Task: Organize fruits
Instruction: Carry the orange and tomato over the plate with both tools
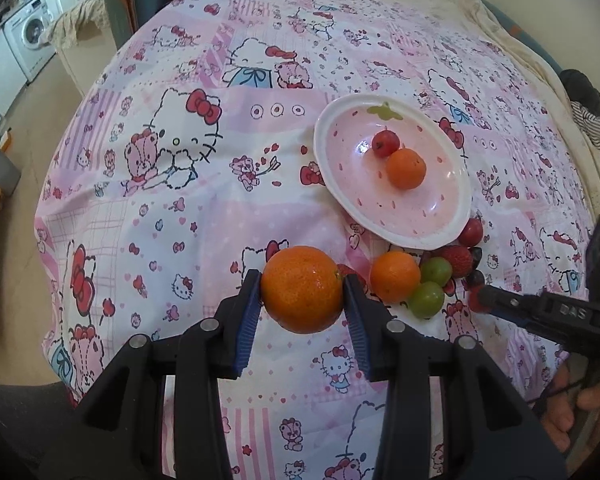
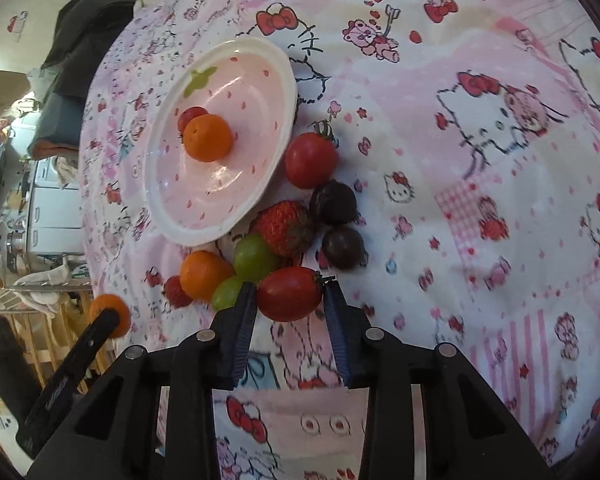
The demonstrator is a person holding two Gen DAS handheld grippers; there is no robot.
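Left gripper (image 1: 302, 295) fingers clamped on large orange (image 1: 301, 289), right gripper (image 2: 289, 295) fingers gripping red tomato (image 2: 289, 293)

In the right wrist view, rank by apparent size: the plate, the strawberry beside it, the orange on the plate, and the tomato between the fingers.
1. Plate, clearly largest.
2. Tomato held by the right gripper, though it sits nearest the camera, which inflates it.
3. Strawberry and orange: too alike to rank.

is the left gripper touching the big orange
Touching. In the left wrist view both fingers of the left gripper press against the sides of the big orange.
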